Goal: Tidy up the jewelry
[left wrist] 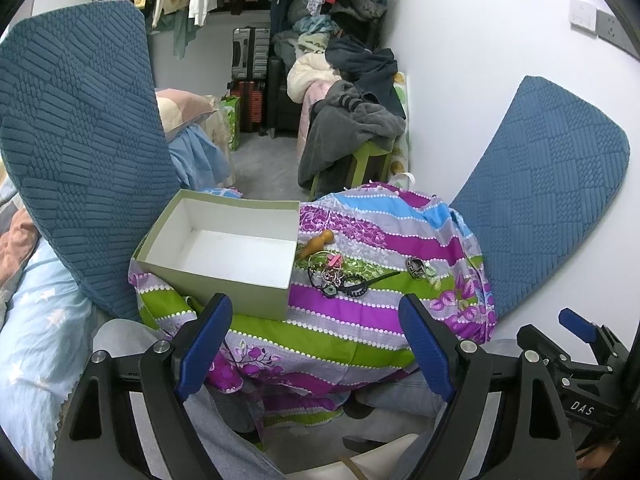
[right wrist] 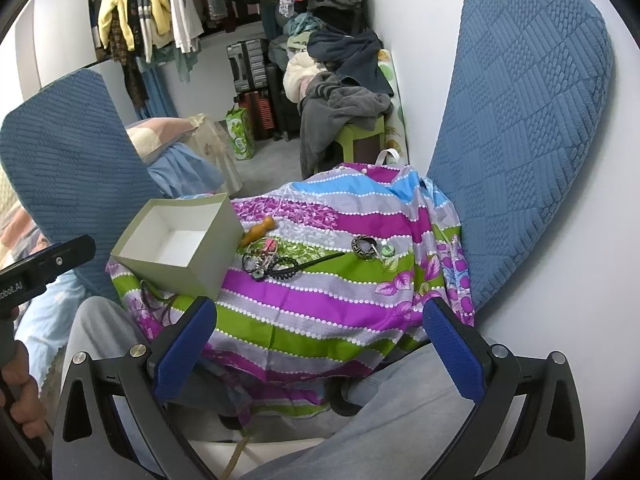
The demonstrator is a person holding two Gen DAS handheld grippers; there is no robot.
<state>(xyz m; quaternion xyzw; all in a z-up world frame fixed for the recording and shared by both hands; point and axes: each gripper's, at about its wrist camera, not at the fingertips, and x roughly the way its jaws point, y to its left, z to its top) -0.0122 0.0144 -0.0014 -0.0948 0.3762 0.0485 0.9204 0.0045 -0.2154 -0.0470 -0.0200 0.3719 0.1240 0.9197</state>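
One empty box (left wrist: 224,248), one jewelry pile (left wrist: 336,276), two tools (left wrist: 316,344) (right wrist: 320,344), both spread apart, nothing between.

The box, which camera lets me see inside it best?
The left wrist view: the box sits near and wide, its white floor and walls bare. In the right wrist view the box is smaller, off to the left, with less floor showing.

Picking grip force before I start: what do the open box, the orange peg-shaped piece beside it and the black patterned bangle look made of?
Open box: looks like matte cardboard, grey-green outside, white inside, with thin, crisp-edged walls.
Orange peg-shaped piece: probably wood or smooth plastic; rounded, with a slight sheen.
Black patterned bangle: rigid and glossy with a pale key pattern, likely plastic or enamelled metal; the pictures cannot settle which.
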